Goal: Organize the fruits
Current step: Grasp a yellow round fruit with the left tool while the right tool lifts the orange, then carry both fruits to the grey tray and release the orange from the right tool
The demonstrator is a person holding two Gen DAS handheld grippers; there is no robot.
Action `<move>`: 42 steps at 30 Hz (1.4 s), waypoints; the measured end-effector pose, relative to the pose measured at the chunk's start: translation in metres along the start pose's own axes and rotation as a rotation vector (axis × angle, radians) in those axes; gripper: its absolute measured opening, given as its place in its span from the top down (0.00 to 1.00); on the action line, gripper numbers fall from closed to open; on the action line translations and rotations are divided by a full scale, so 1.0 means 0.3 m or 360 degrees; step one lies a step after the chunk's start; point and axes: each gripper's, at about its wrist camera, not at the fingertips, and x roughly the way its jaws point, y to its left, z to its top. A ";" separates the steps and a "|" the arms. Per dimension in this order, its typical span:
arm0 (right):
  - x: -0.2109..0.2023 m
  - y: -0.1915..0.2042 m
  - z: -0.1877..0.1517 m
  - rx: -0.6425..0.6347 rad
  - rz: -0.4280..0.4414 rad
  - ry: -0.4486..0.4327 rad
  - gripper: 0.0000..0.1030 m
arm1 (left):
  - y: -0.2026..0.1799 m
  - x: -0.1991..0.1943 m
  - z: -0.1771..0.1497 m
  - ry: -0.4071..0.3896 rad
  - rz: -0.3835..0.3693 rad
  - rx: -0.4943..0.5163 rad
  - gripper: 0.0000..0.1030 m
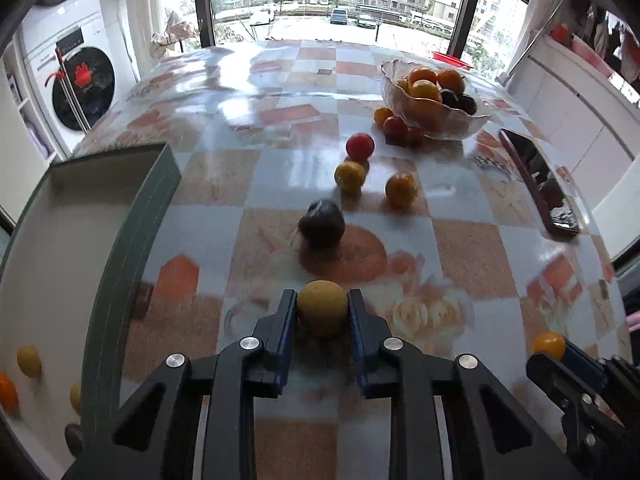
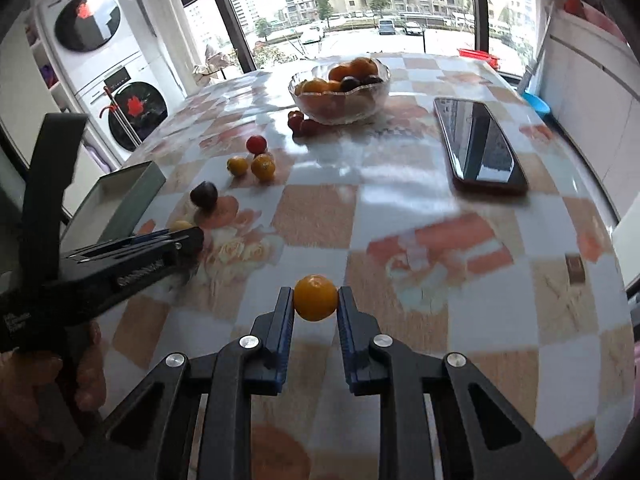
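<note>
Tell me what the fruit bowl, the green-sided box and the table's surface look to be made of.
Fruit bowl: clear glass, or possibly clear plastic; the fruit shows through its wavy-rimmed wall.
Green-sided box: likely covered cardboard; matte green outside, with a pale line like stitching along the wall and a plain white inside.
Table: a glossy printed cover, probably vinyl; the window glare reflects off its checks and flowers.

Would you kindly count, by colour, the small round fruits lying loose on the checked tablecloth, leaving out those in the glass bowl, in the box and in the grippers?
Red round fruits: 3
Yellow or orange round fruits: 3
Dark purple round fruit: 1
Total: 7
</note>
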 end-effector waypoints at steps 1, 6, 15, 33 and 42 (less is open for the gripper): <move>-0.008 0.002 -0.018 0.0011 0.0008 0.0009 0.77 | 0.008 -0.018 -0.016 -0.0004 -0.0013 0.0002 0.75; -0.031 0.034 -0.073 0.0010 0.0009 0.0037 0.77 | 0.047 -0.132 -0.099 -0.0059 -0.0001 0.0075 0.75; -0.061 0.173 -0.089 -0.0087 0.0025 0.0053 0.77 | 0.187 -0.303 -0.142 -0.0215 0.0094 0.0089 0.75; 0.038 0.597 0.002 -0.0370 0.0198 0.0160 0.77 | 0.542 -0.287 -0.172 -0.0209 0.0285 -0.0170 0.75; 0.098 0.783 0.074 -0.0473 0.0288 0.0168 0.77 | 0.679 -0.252 -0.154 -0.0193 0.0339 -0.0279 0.75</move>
